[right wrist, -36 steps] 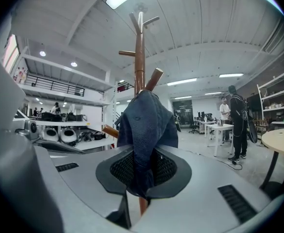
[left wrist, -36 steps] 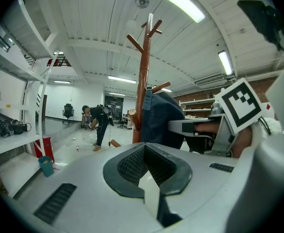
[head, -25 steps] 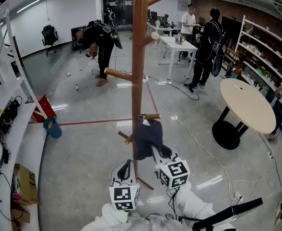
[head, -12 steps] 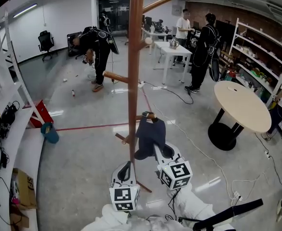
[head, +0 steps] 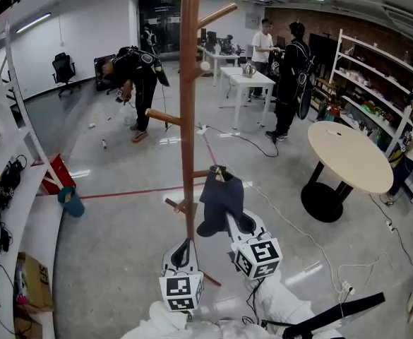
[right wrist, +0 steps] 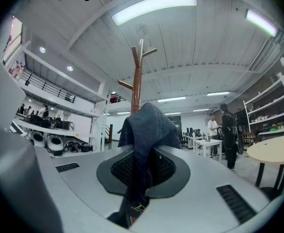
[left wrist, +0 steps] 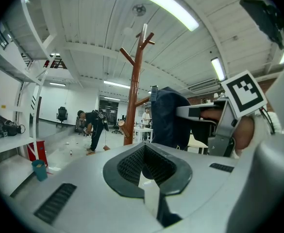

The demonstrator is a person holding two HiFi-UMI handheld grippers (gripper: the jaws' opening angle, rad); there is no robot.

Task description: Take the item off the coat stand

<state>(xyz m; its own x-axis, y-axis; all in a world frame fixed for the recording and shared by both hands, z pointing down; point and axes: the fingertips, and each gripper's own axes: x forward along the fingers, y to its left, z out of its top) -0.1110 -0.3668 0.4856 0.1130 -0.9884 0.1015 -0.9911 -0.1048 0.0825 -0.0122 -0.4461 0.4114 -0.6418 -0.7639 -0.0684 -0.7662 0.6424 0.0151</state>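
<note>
Right gripper [head: 230, 219]: jaws clamped on the dark garment [head: 219, 202]. Over the last second the garment has risen and bunched at the peg [head: 205, 174], at 3 o'clock of the coat stand [head: 187, 119]. It appears not yet free, so the lift-off seems underway. Left gripper [head: 183, 249], at 6 o'clock: jaws closed, empty.

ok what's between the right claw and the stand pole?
Only the dark cloth, pinched in the right claw. The right gripper view shows it draped straight in front of the pole, with nothing else there.
</note>
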